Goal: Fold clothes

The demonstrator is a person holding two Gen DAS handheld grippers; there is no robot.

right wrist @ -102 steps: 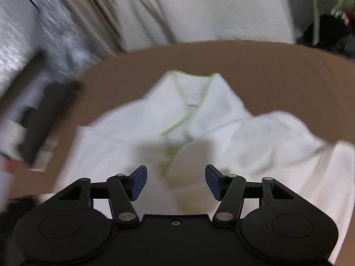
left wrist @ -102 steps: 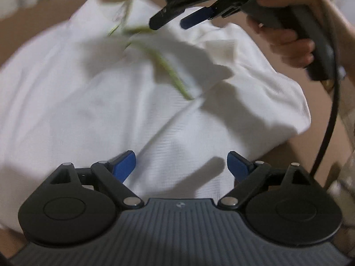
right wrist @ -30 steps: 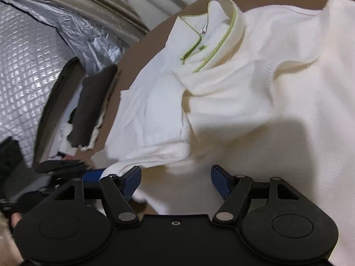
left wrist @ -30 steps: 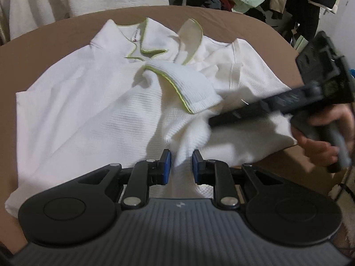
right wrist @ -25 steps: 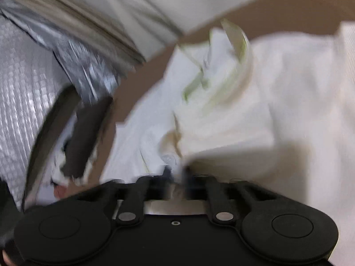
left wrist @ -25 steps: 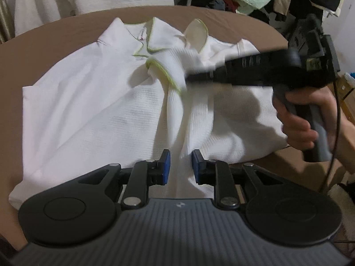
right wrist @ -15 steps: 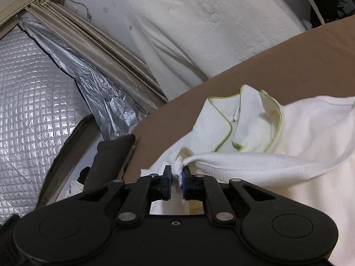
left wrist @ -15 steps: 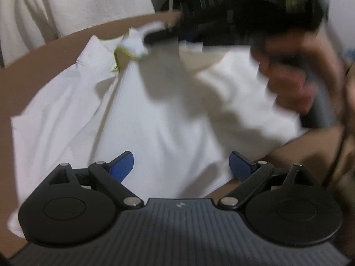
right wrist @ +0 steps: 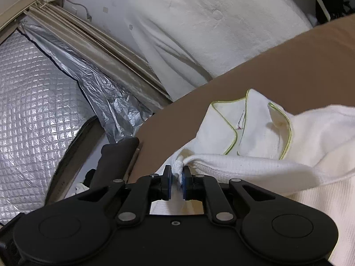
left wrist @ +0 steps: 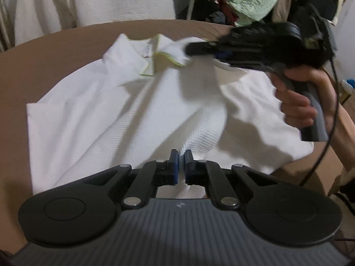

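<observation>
A white polo shirt (left wrist: 111, 110) with a lime-edged collar (left wrist: 153, 55) lies spread on the brown table (left wrist: 55, 51). My left gripper (left wrist: 181, 155) is shut on a pinch of the shirt's near edge, with fabric bunched between the pads. My right gripper (right wrist: 176, 170) is shut on the end of a sleeve (right wrist: 244, 164), which stretches taut from the shirt body (right wrist: 321, 137). In the left wrist view the right gripper (left wrist: 188, 48) hangs over the collar area, held by a hand (left wrist: 297, 108), and is blurred.
A pile of clothes (left wrist: 250, 0) sits beyond the table's far right. White cloth (right wrist: 199, 33) hangs behind the table, beside a silver quilted sheet (right wrist: 33, 99). A dark object (right wrist: 115, 161) lies off the table's edge. A cable (left wrist: 330, 133) trails from the right gripper.
The right gripper shut on the sleeve end and carried it up toward the collar. The left gripper let go, opened wide, then shut again on the shirt's near edge.
</observation>
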